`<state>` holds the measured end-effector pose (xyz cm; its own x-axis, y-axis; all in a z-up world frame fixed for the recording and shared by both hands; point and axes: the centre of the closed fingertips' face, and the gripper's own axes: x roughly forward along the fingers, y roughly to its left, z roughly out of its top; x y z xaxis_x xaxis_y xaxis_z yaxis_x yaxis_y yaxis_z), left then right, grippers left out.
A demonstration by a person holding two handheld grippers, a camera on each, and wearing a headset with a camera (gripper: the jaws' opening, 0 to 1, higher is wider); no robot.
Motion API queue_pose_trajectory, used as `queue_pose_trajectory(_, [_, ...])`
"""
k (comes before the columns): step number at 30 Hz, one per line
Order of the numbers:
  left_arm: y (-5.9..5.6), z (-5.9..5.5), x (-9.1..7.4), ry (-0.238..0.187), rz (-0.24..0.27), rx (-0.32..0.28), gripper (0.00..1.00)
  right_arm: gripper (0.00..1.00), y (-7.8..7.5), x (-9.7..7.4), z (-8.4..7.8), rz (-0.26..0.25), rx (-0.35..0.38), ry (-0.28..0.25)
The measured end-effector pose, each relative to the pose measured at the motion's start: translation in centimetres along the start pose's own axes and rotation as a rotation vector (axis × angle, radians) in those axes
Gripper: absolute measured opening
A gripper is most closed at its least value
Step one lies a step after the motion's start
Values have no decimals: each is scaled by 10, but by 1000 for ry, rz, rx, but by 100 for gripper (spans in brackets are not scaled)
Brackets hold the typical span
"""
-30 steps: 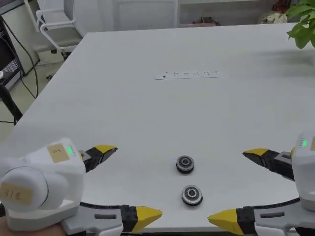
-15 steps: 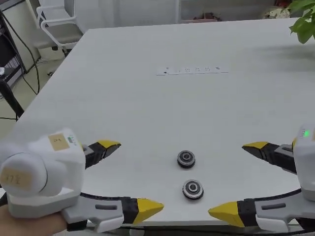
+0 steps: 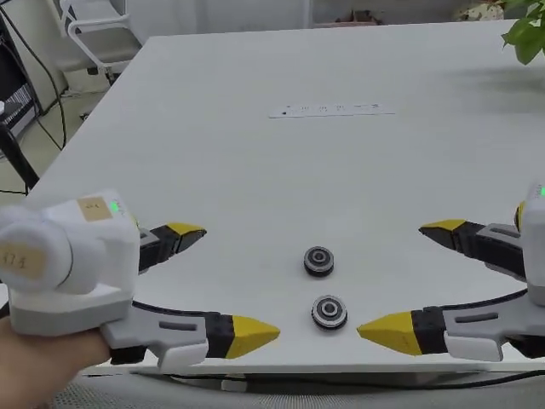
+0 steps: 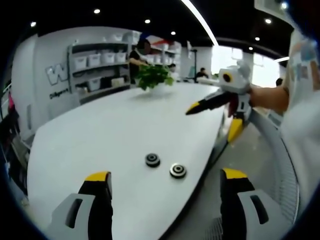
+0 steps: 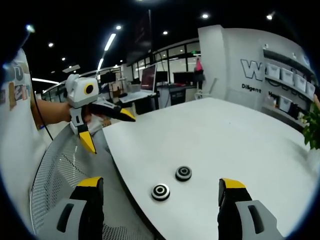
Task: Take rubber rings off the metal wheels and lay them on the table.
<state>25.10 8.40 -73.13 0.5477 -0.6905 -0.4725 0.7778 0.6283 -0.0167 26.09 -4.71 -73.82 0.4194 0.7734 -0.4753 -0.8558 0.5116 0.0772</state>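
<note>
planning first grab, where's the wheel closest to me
Head view: the near wheel lies by the table's front edge, between left gripper and right gripper, other wheel just beyond.

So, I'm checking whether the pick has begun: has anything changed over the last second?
No grasp yet. The left gripper and right gripper edged slightly forward, both open and empty; the rest is camera motion. The far wheel and near wheel lie where they were.

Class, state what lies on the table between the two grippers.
The head view shows the far wheel and the near wheel, both metal, between the left gripper and right gripper.
</note>
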Motion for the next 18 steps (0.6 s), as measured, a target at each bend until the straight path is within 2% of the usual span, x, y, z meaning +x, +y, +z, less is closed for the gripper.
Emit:
queue_pose_trajectory(10, [5, -1, 5, 30, -14, 34, 89, 94, -15, 8, -6, 19, -44, 6])
queue_pose_trajectory(14, [6, -2, 9, 42, -26, 49, 89, 94, -20, 12, -7, 28, -38, 5])
queue_pose_trajectory(18, [8, 0, 13, 49, -34, 61, 88, 94, -25, 14, -6, 32, -71, 7])
